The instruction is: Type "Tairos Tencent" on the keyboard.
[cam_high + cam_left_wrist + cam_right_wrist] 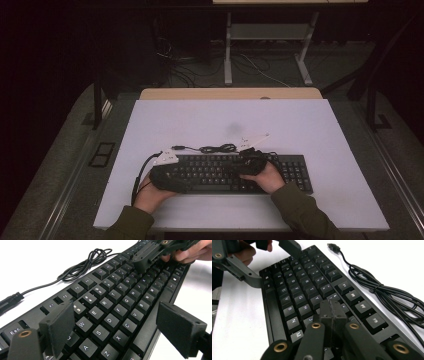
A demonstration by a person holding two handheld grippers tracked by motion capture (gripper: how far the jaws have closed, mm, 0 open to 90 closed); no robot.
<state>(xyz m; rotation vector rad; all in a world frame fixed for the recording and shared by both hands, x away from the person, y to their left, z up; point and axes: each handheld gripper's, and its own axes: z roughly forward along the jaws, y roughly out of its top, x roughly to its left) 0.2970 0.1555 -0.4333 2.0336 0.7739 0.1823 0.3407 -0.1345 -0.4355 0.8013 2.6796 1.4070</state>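
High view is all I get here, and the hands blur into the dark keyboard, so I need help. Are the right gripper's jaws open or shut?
Observer: Shut. In the right gripper view the right gripper has its two black pads pressed together, nothing between them, tips over the black plastic keyboard near the Y and U keys.
Operator: And the left one?
Observer: Open. The left gripper spreads its jaws wide over the letter keys at the Esc end, holding nothing.
Operator: Is the cable plugged in?
Observer: No. The coiled black cable lies on the white table behind the keyboard, and its USB plug lies free.
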